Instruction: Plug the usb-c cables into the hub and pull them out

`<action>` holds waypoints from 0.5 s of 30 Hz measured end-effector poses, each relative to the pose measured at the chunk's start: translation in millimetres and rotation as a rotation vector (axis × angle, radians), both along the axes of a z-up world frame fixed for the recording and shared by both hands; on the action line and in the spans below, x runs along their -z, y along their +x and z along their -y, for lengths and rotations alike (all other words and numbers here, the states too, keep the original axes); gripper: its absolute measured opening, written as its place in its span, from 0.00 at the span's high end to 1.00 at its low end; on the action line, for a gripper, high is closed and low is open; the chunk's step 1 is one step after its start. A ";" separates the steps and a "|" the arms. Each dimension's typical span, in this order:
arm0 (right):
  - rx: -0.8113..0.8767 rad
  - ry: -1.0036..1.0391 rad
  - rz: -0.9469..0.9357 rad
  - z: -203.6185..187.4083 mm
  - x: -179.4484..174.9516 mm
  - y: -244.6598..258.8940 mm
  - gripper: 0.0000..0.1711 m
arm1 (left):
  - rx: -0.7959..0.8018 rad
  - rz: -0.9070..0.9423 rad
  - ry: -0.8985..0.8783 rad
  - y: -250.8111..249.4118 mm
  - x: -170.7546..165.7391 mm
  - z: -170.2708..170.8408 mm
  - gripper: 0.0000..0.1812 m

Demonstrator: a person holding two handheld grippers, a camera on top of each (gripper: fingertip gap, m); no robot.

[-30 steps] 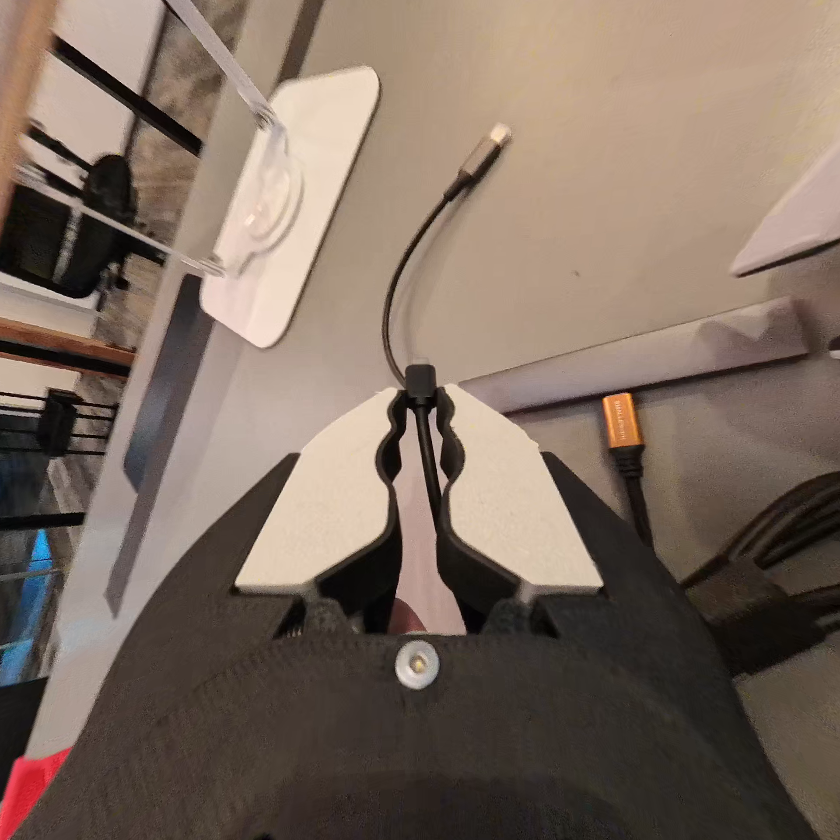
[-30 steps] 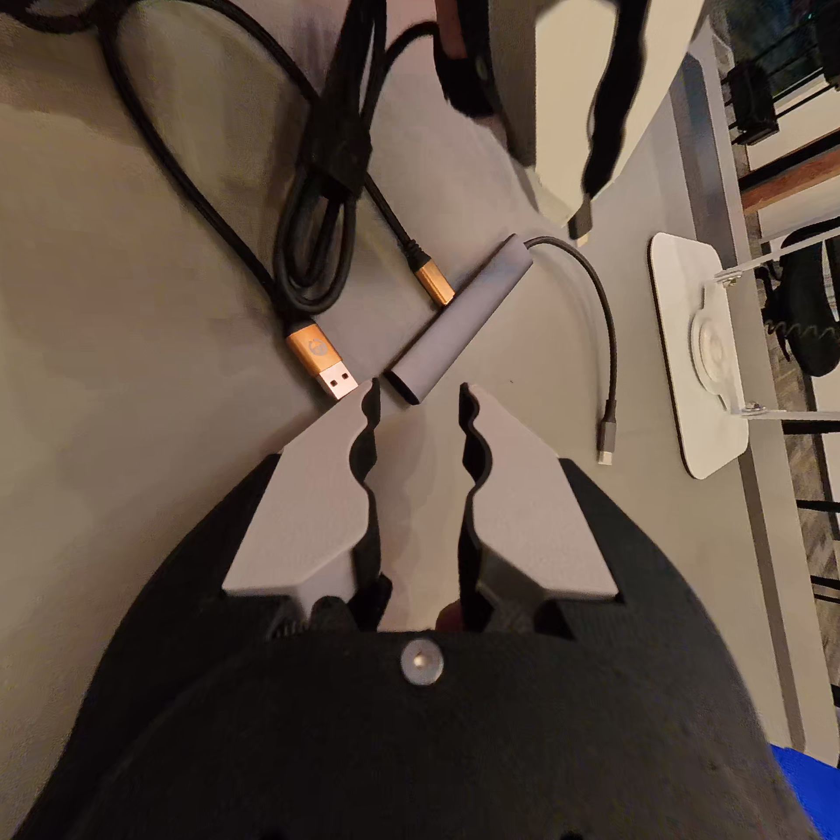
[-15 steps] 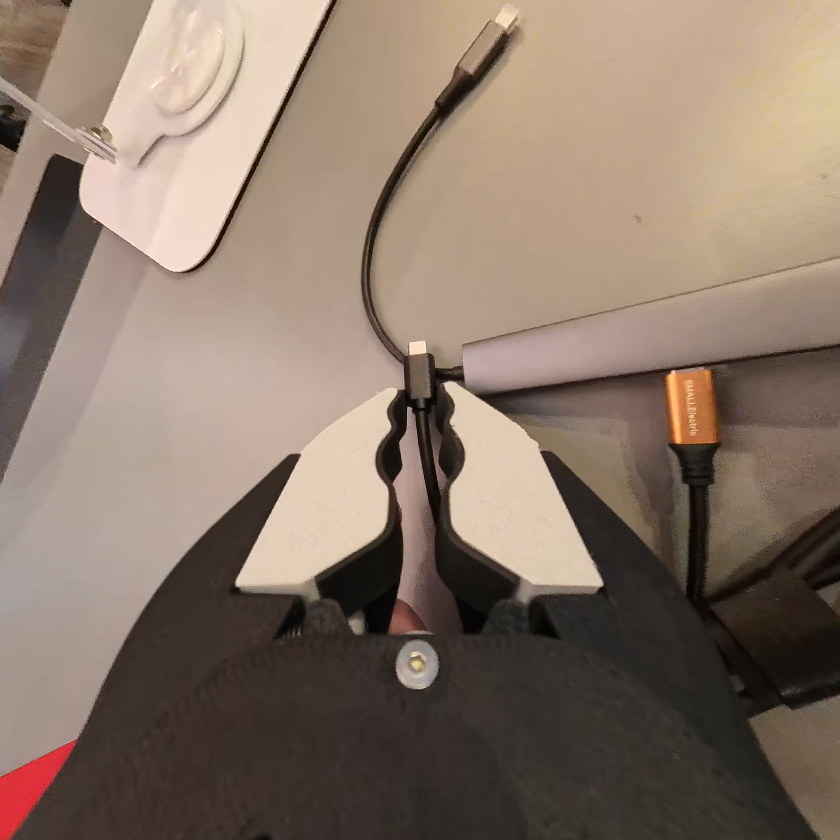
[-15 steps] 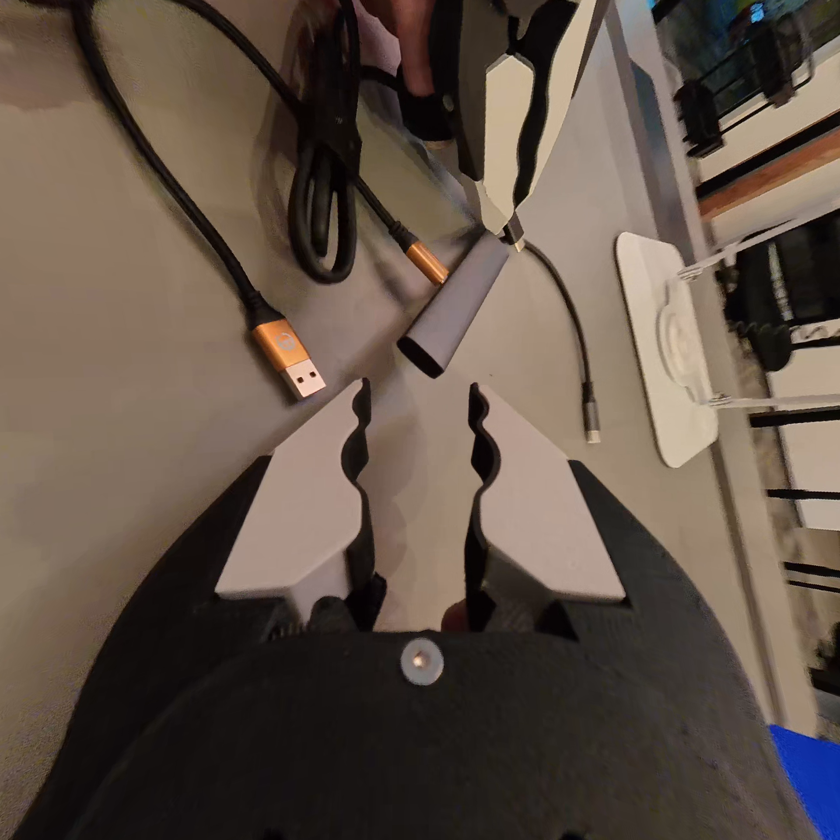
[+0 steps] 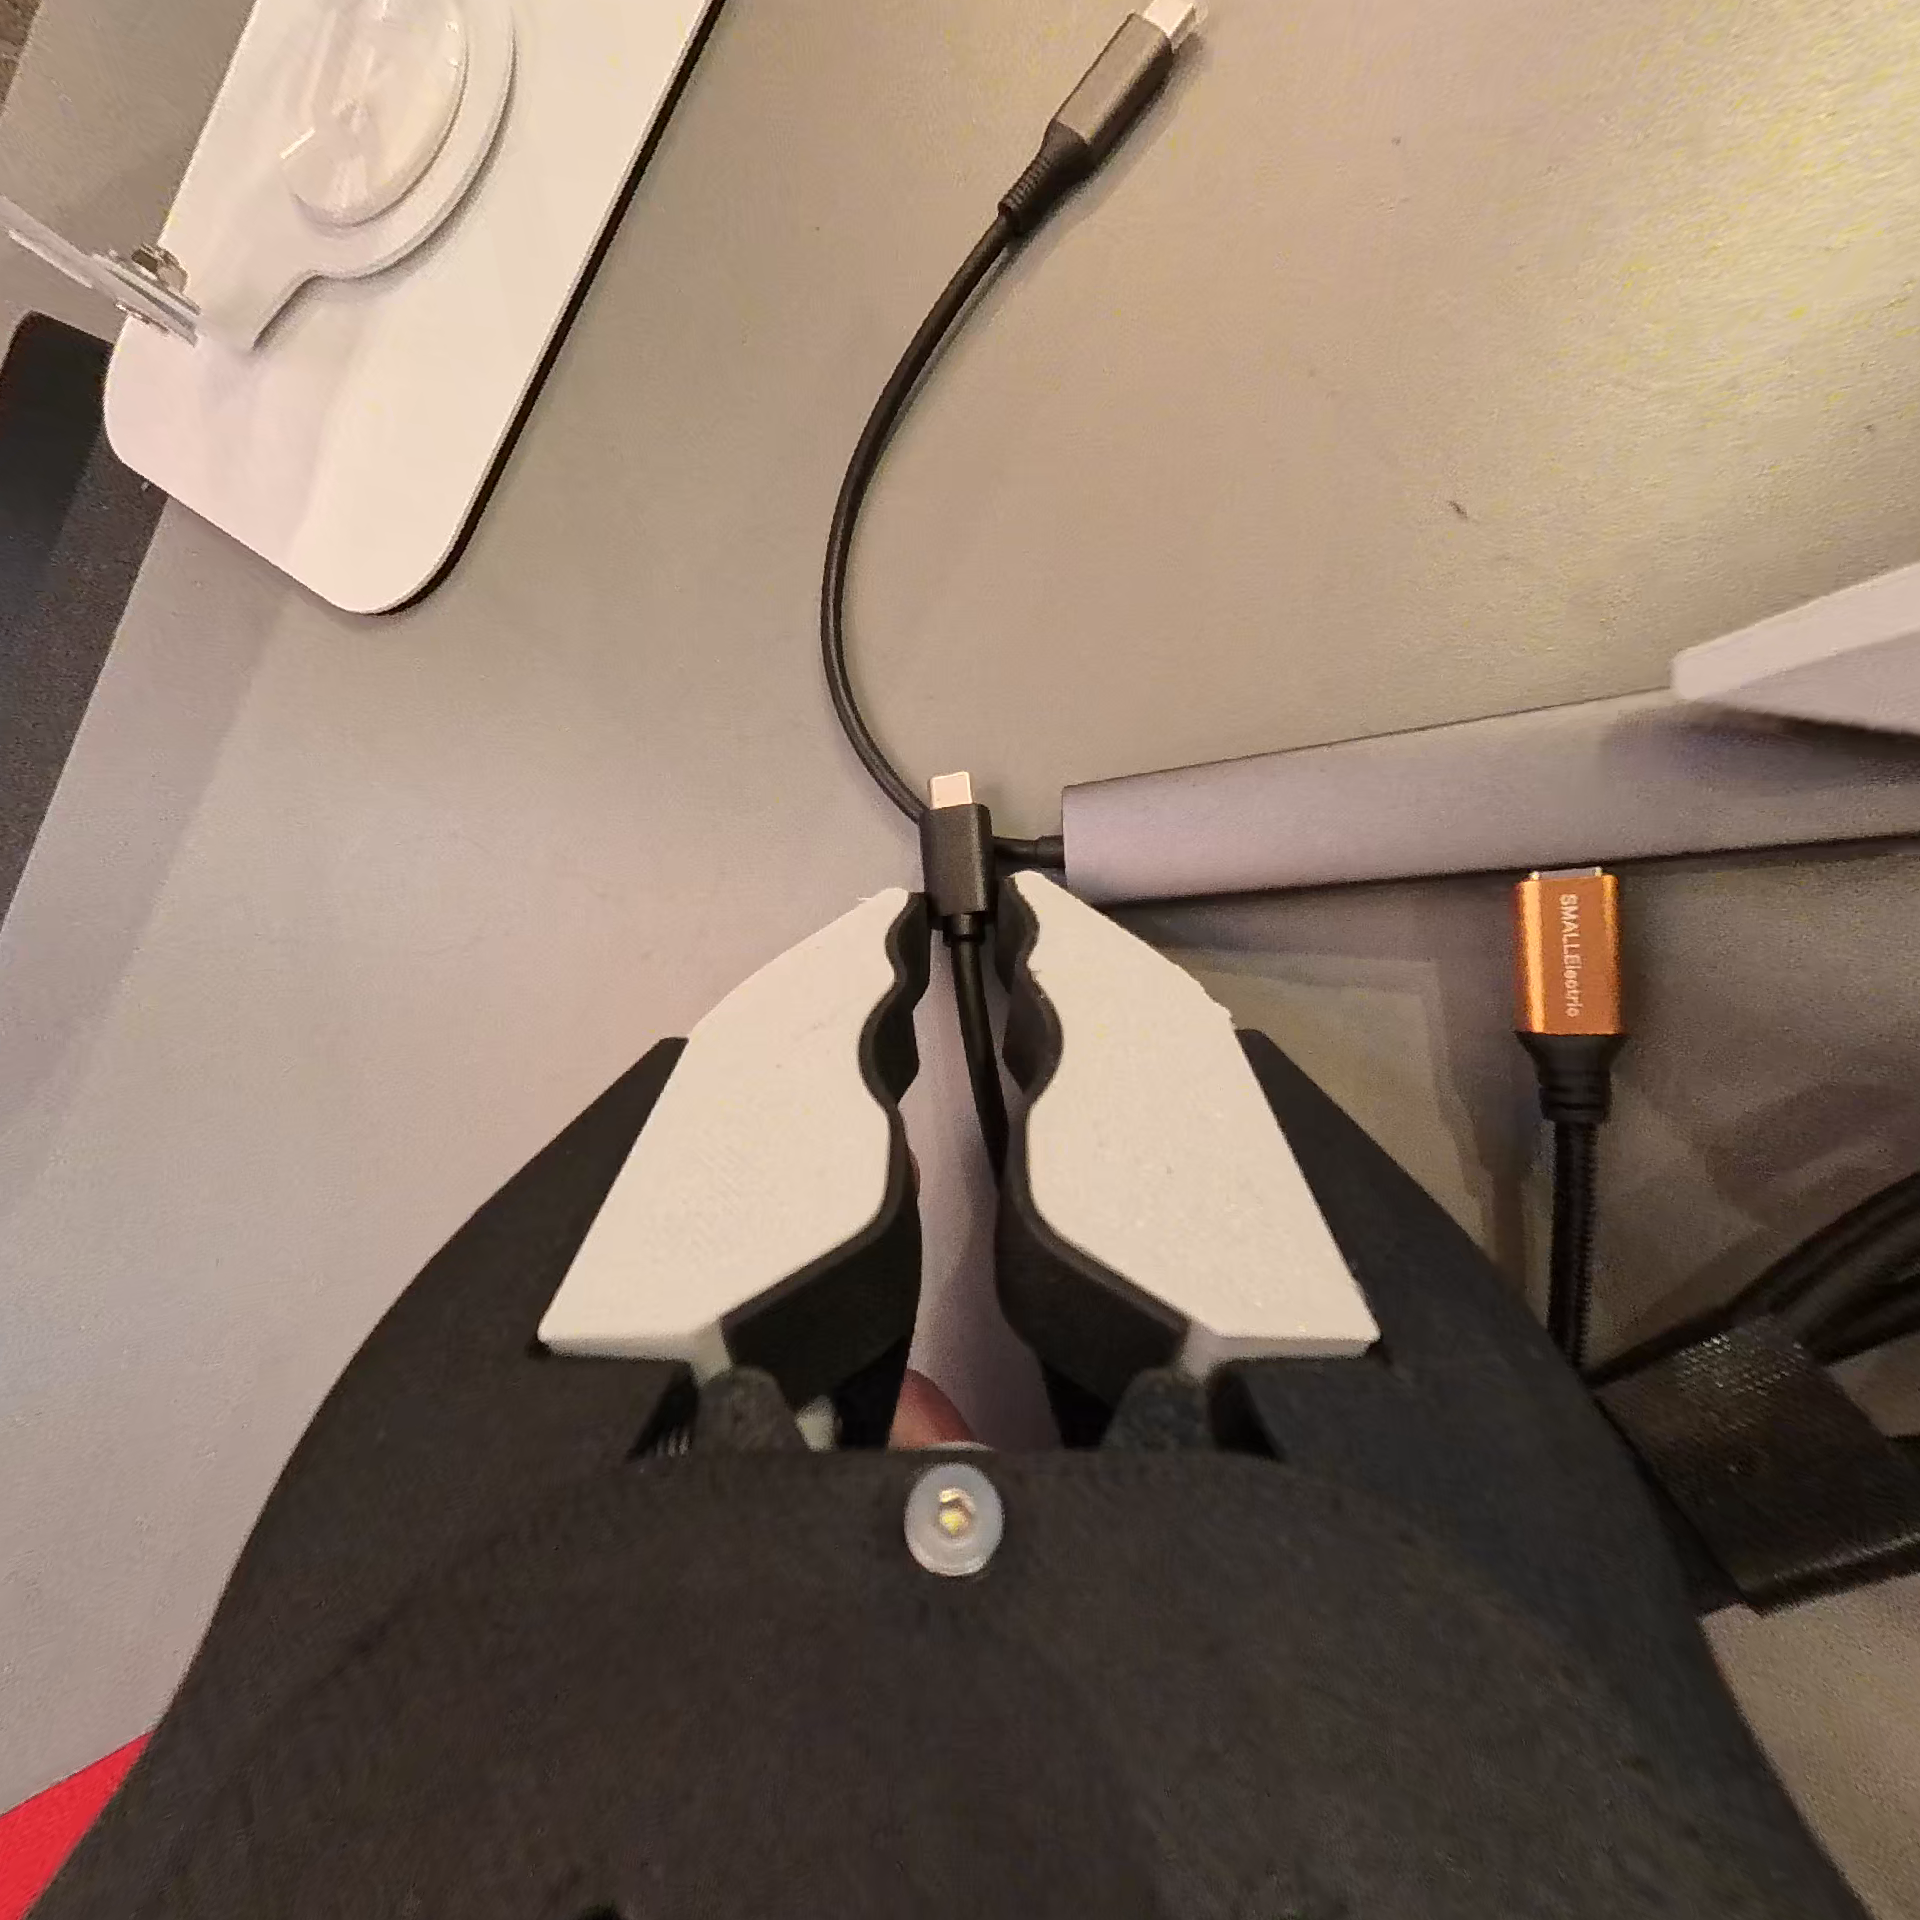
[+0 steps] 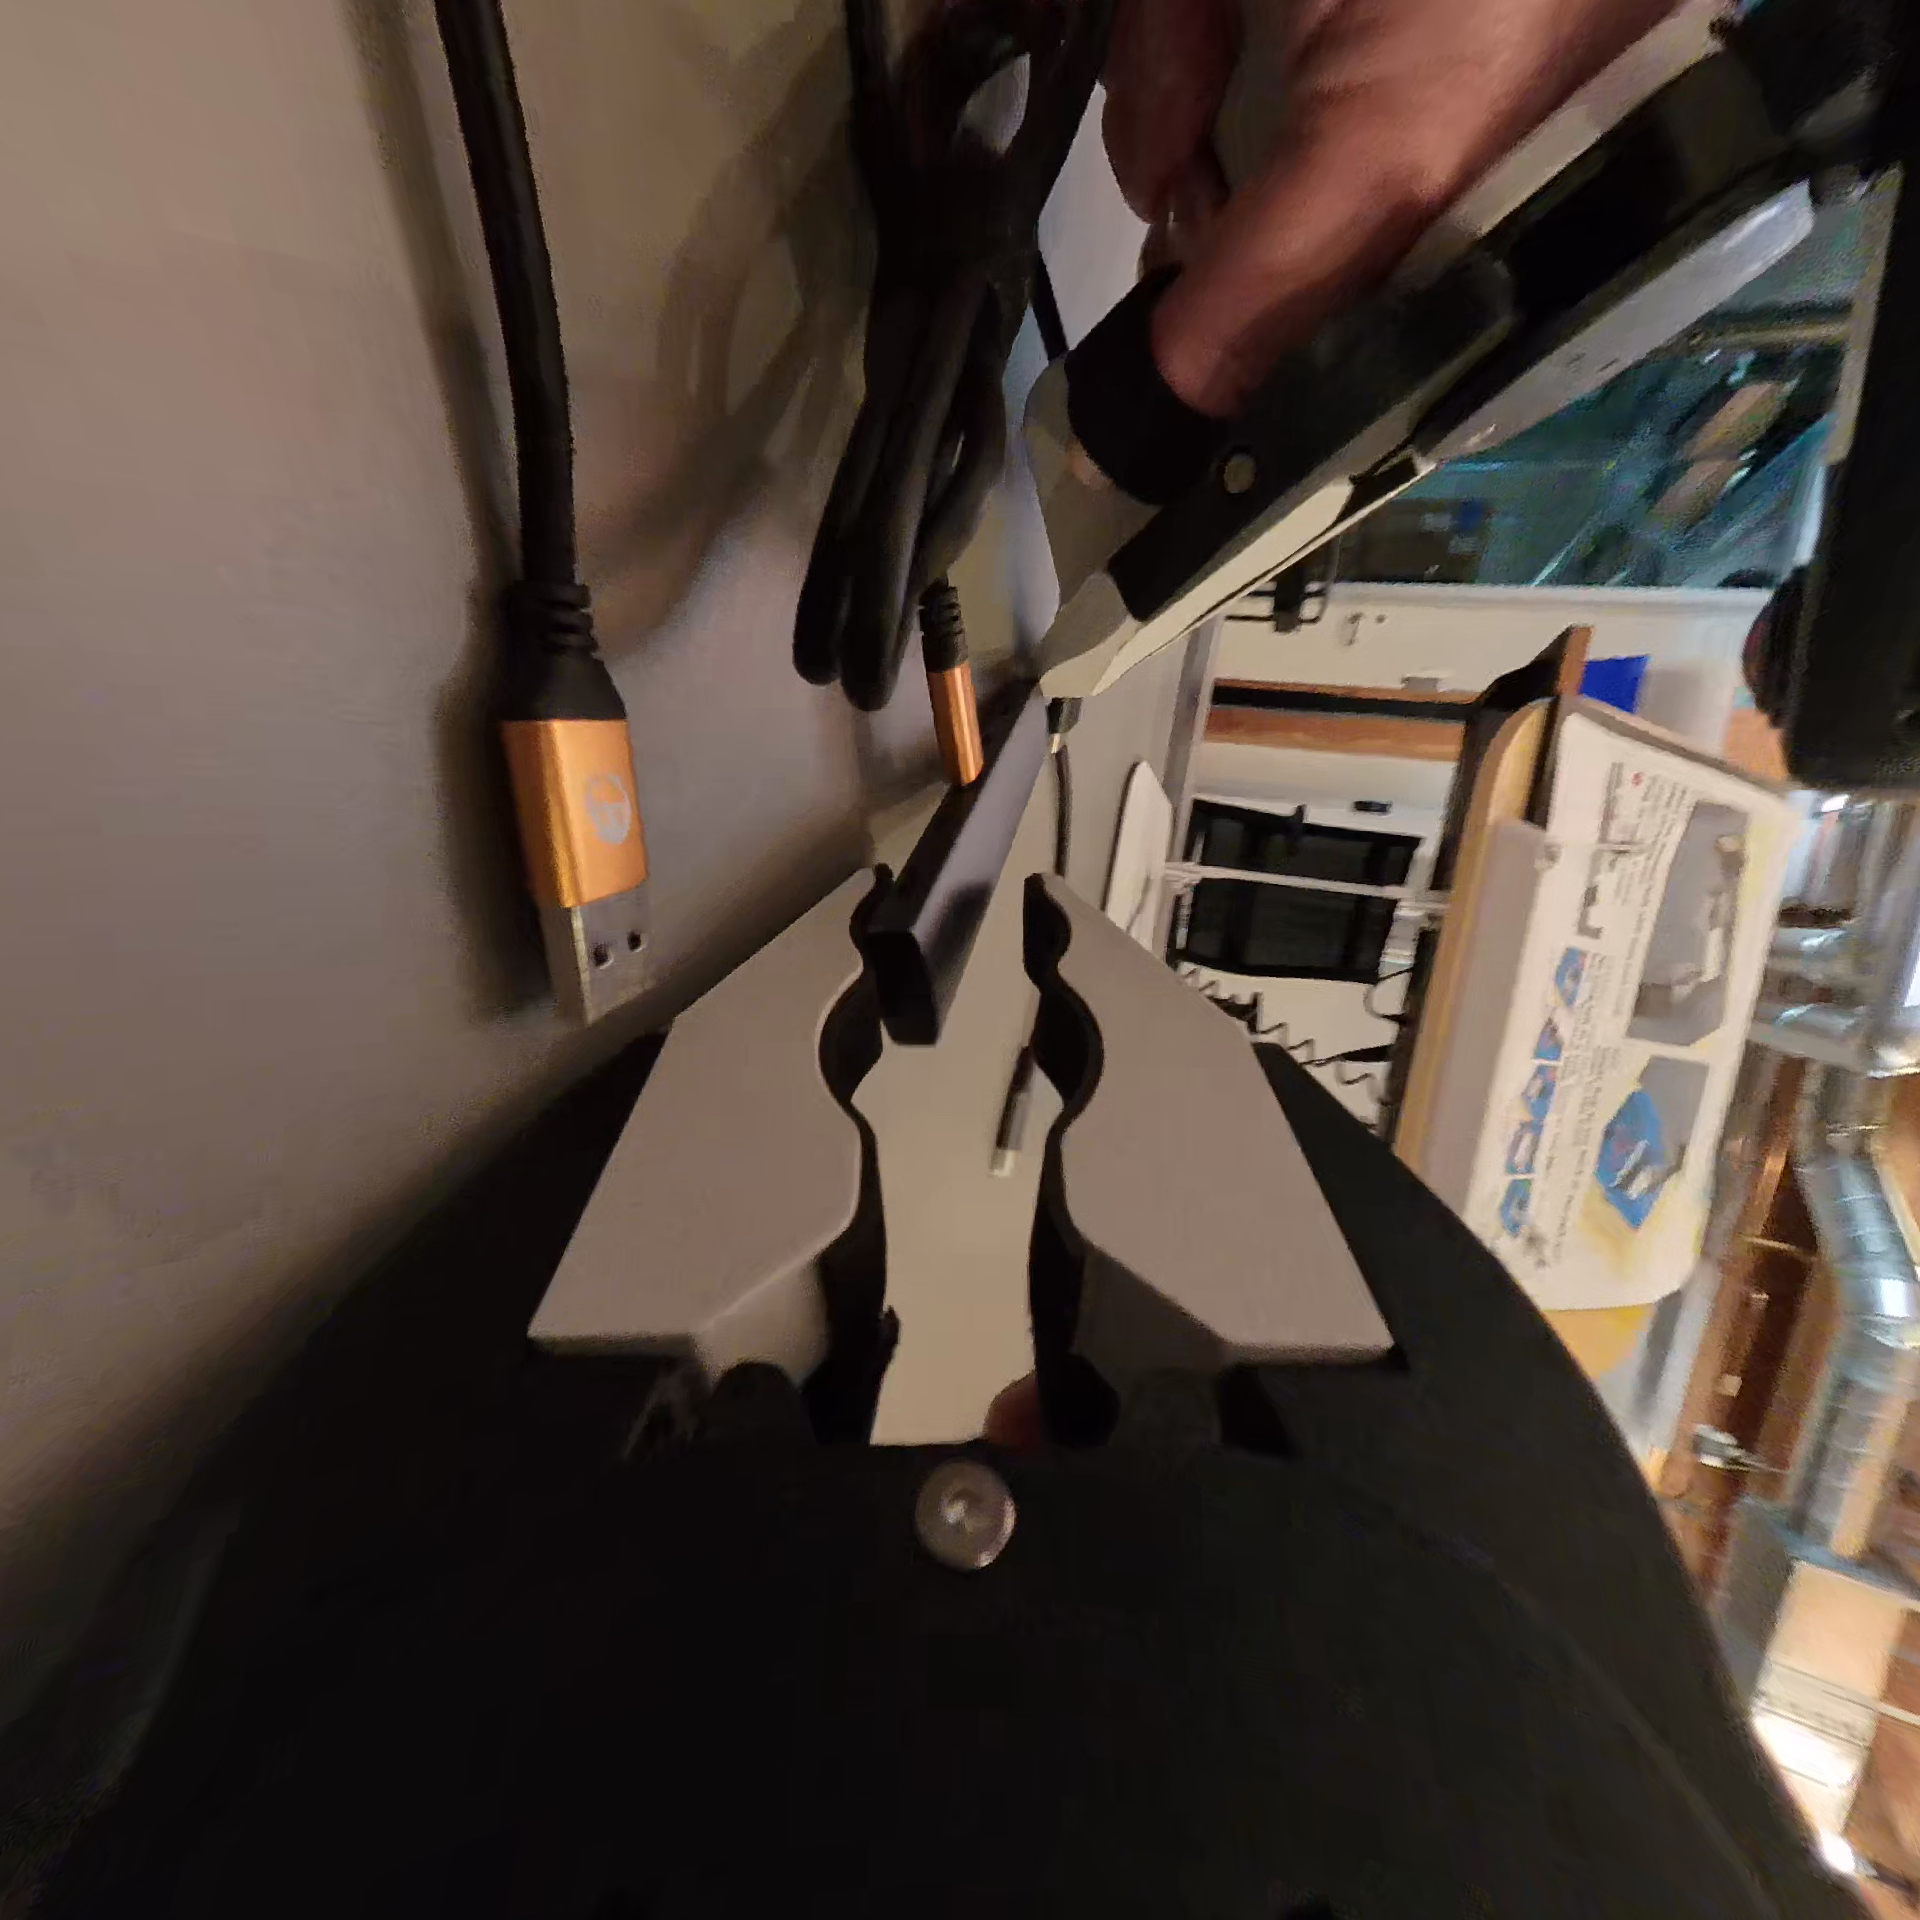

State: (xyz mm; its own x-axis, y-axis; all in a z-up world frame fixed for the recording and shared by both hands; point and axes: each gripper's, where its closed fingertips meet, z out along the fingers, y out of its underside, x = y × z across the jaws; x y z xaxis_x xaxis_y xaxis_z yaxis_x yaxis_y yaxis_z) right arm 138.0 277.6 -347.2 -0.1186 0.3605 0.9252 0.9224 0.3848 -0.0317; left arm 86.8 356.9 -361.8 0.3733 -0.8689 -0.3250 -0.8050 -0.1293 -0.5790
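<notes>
While our left claw (image 5: 961,909) clamps the black plug (image 5: 958,854), its tip rises just beside the hub (image 5: 1455,826) end on the worktop (image 5: 520,831). In the right view, our spread right claw (image 6: 956,894) straddles the hub's (image 6: 961,883) near end.

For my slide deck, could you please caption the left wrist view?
Left tool shut on black USB-C plug beside the grey hub; orange-collared plug lies nearby.

A grey table (image 5: 1351,416) fills the foreground under dim, warm light — beyond its edge, a wooden shelf (image 6: 1340,707), a dark chair (image 6: 1288,914) and silver ducts (image 6: 1870,1174) crowd the room behind.
</notes>
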 end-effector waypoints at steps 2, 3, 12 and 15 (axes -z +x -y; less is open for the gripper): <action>-0.013 0.045 0.015 -6.1 -1.9 -3.5 0.88 | -0.001 0.001 -0.004 -0.1 0.1 0.1 0.94; -0.028 0.065 0.021 -7.4 -2.7 -6.5 0.89 | 0.000 0.002 -0.007 0.0 0.2 0.1 0.94; 0.007 -0.092 -0.095 -13.0 -22.9 -1.8 0.96 | 0.001 0.049 0.042 0.8 -14.4 -0.5 0.93; 0.058 -0.230 -0.195 -14.0 -34.5 6.6 0.96 | -0.005 0.135 0.106 -0.9 -47.2 3.3 0.93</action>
State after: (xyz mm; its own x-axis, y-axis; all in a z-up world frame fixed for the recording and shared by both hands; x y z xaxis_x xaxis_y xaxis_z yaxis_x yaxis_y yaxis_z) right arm 144.6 291.6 -312.7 0.0802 0.5640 0.8219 0.9107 0.2937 -0.2905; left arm 85.9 353.5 -314.6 0.4240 -0.8304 -0.3616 -0.7186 -0.0654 -0.6924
